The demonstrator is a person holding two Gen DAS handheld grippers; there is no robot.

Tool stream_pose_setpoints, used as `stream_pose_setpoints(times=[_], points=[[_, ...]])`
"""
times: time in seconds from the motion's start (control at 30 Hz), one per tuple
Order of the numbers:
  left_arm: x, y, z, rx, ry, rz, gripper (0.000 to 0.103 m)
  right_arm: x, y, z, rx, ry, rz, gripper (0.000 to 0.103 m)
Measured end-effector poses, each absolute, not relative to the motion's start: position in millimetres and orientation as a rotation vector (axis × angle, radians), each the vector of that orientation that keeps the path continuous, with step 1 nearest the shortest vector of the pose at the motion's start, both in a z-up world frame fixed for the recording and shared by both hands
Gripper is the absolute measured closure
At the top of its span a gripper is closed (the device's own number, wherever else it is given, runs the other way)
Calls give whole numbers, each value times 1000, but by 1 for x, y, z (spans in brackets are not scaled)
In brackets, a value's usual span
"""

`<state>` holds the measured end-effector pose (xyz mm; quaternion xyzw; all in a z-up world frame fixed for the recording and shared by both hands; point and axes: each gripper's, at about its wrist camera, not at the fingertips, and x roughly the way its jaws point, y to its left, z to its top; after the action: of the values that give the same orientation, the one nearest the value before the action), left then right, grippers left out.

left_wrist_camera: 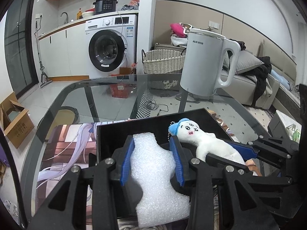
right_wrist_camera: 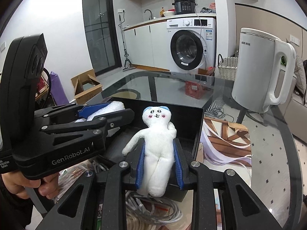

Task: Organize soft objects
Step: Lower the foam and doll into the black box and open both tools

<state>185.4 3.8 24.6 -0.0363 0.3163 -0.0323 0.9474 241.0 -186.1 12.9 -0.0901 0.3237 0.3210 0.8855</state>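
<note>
We read "AUX" on kettle (left_wrist_camera: 207,61); "GenRobot.AI" on left claw (right_wrist_camera: 107,115), clamping foam (left_wrist_camera: 153,172). Right claw (right_wrist_camera: 159,164) grips plush doll (right_wrist_camera: 159,149) over black box (right_wrist_camera: 197,126).

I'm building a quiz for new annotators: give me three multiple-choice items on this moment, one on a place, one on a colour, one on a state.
1. Where does the kettle stand?
A. on the glass table
B. in the black box
C. on the washing machine

2. What colour is the doll's cap?
A. red
B. blue
C. green

3. What does the left gripper hold?
A. nothing, jaws wide apart
B. the doll
C. the foam piece

Answers:
1 A, its base rests on the glass table, beyond the black box.
2 B, the doll wears a blue cap above its face.
3 C, its jaws press both sides of the foam piece, while the right gripper clamps the doll.
</note>
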Motion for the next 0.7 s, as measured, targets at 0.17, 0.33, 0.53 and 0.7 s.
stream_pose_setpoints(times=[0.17, 0.33, 0.53, 0.7], points=[[188, 4, 25, -74, 648, -70, 62, 240, -183, 14, -184, 692, 691, 77], [182, 9, 30, -98, 619, -60, 28, 234, -189, 23, -205, 629, 666, 60], [164, 12, 40, -127, 568, -46, 0, 223, -210, 38, -205, 575, 633, 30], [142, 12, 46, -126, 549, -30, 0, 209, -230, 42, -171, 572, 639, 3]])
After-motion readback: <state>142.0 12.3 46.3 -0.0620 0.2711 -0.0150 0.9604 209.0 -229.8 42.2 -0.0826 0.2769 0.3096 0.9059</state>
